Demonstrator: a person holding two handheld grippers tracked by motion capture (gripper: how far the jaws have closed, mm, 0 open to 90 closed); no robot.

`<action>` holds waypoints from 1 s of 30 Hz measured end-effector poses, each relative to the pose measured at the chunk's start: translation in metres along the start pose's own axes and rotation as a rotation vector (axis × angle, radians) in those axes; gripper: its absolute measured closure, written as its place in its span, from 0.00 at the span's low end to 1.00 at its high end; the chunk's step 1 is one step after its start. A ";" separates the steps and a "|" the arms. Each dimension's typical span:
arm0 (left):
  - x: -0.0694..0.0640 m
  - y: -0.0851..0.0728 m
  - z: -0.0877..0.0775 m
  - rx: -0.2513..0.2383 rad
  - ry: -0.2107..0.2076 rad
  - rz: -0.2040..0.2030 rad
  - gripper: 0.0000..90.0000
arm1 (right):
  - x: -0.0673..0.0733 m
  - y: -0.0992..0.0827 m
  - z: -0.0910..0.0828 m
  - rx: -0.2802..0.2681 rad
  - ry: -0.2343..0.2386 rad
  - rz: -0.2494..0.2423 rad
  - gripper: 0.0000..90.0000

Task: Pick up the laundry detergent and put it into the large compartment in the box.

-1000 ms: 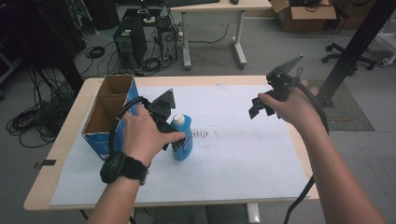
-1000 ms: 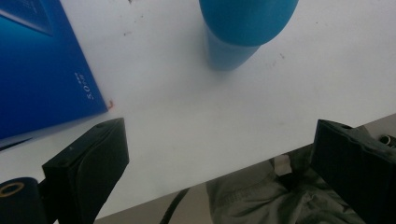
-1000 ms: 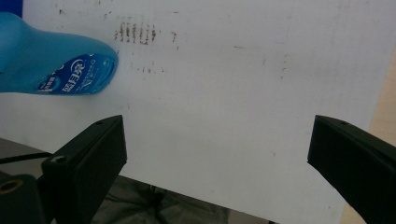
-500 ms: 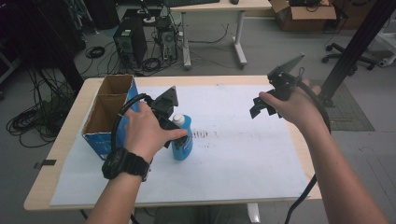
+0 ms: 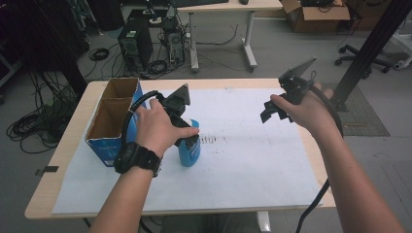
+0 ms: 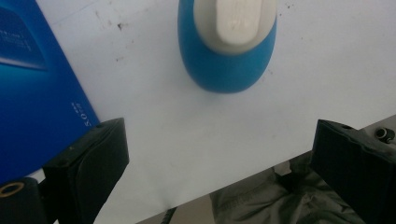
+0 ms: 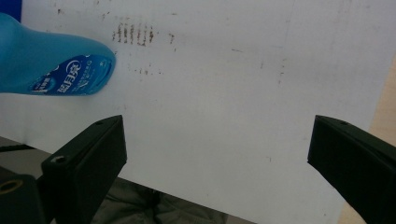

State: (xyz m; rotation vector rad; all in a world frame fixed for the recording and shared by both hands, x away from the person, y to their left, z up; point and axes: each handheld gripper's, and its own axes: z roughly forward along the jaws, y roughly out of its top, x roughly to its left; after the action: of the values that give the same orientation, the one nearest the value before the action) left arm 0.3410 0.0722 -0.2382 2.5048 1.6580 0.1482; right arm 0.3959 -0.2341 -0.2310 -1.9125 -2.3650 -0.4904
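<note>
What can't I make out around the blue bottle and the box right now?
- Blue bottle, high view: upper half hidden by the left hand and left gripper.
- Bottle label, right gripper view: print too small; bottle cut off by the left edge.
- Cardboard box, high view: compartment floors shadowed.
- Box, left gripper view: cut off by the left edge.

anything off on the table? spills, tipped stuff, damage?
No spill and nothing tipped: the blue bottle stands upright on the white paper. The one oddity is a patch of dark scuff marks on the paper just beside the bottle. The cardboard box looks intact.
</note>
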 end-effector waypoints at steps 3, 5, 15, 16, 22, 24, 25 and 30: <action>-0.002 0.006 -0.001 -0.003 0.001 0.002 0.05 | -0.001 0.001 0.000 0.000 0.001 -0.002 0.05; -0.002 0.009 -0.001 0.002 -0.001 0.009 0.05 | -0.002 0.001 0.000 -0.001 0.000 -0.007 0.05; -0.006 0.028 0.005 0.029 0.003 0.034 0.05 | -0.010 0.004 0.003 0.004 0.008 -0.014 0.05; -0.007 0.030 0.006 0.032 0.006 0.036 0.05 | -0.010 0.004 0.003 0.003 0.008 -0.015 0.05; -0.008 0.042 0.015 0.068 0.027 0.052 0.05 | -0.012 0.004 0.005 0.004 0.005 -0.033 0.05; -0.009 0.045 0.018 0.070 0.024 0.054 0.05 | -0.012 0.004 0.005 0.005 0.002 -0.040 0.05; -0.009 0.046 0.019 0.073 0.025 0.056 0.05 | -0.013 0.003 0.005 -0.001 0.005 -0.047 0.05; -0.011 0.052 0.024 0.088 0.027 0.057 0.05 | -0.015 0.002 0.006 -0.003 0.006 -0.048 0.05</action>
State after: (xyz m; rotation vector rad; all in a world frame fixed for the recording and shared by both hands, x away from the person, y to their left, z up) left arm 0.3881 0.0407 -0.2528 2.6275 1.6381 0.1175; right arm 0.4025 -0.2463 -0.2399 -1.8576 -2.4127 -0.5026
